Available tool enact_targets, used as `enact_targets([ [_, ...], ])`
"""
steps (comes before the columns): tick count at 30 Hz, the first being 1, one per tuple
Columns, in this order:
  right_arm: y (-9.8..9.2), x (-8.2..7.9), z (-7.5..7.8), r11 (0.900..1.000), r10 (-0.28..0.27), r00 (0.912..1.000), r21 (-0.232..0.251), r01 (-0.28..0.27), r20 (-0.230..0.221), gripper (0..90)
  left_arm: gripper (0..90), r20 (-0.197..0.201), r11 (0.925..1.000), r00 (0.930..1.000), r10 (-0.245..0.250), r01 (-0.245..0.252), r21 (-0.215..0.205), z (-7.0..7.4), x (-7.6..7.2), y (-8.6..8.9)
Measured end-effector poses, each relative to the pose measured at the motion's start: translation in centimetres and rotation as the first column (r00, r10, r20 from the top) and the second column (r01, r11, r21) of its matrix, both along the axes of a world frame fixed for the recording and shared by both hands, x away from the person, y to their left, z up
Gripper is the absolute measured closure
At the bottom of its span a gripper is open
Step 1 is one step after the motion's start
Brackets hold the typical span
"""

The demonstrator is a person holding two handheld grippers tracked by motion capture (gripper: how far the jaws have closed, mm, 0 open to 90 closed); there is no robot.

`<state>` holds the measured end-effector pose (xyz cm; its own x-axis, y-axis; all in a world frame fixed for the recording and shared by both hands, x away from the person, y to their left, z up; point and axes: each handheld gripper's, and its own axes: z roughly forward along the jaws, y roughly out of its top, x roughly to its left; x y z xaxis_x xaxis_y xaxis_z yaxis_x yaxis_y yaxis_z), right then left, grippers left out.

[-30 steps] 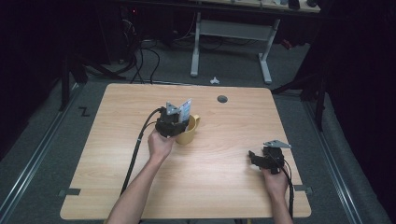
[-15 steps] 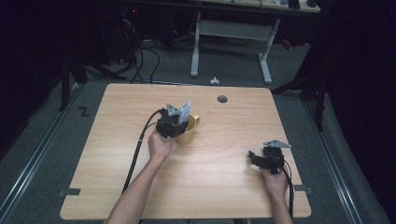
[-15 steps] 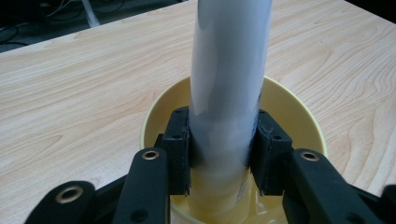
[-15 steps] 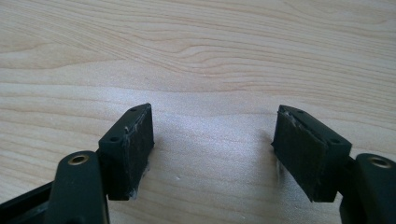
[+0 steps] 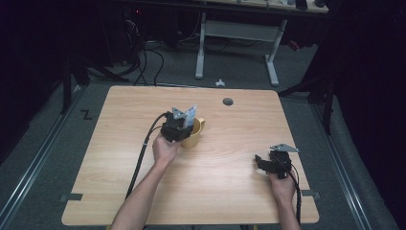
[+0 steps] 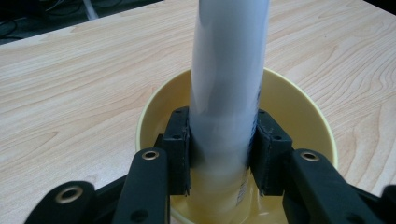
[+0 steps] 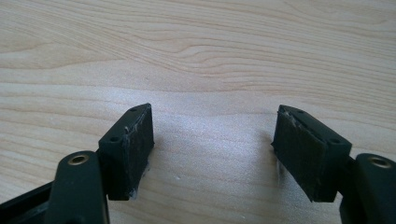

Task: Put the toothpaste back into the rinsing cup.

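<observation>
Fingers (image 6: 180, 149) of the left gripper (image 6: 219, 149) are pressed against both sides of a white tube (image 6: 229, 79), clamping it low on its body, just above the mouth of a yellow mug (image 6: 299, 116). Tube bottom end sits inside the mug; the upper part rises clear of the rim, leaning slightly. In the high view the left gripper (image 5: 178, 128) and mug (image 5: 194, 136) stand near the middle of the wooden table (image 5: 119, 158), mug handle turned to the right.

Right gripper (image 7: 212, 149) is parted wide with nothing between its pads, hovering close over bare tabletop; in the high view it (image 5: 272, 164) rests well apart from the mug, toward the table's right front.

Assessment of handling: the tube appears to be a light, soft-walled plastic squeeze tube with a smooth, probably slippery skin. The walls will likely dent under a hard squeeze, so a moderate grip is advised. The present hold, across the width of the lower body, looks sound. The mug appears rigid, breakable and light enough to tip if the tube is dragged against its rim; a straight lift or lowering is judged safest.
</observation>
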<state>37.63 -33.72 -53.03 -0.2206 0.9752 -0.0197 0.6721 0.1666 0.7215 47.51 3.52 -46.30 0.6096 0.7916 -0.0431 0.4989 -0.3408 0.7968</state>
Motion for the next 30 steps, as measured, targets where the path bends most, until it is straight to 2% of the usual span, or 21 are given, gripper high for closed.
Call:
enact_targets([
  [23, 0.00, 0.00, 0.00, 1.000, 0.000, 1.0000, 0.000, 0.000, 0.000, 29.1, 61.4, -0.012, 0.9996, 0.9999, 0.007, -0.007, 0.026, 0.11, 0.08, -0.11],
  [30, 0.00, 0.00, 0.00, 1.000, 0.000, 1.0000, 0.000, 0.000, 0.000, 29.0, 61.0, -0.019, 0.9999, 0.9998, 0.004, -0.004, 0.014, 0.14, 0.13, -0.04],
])
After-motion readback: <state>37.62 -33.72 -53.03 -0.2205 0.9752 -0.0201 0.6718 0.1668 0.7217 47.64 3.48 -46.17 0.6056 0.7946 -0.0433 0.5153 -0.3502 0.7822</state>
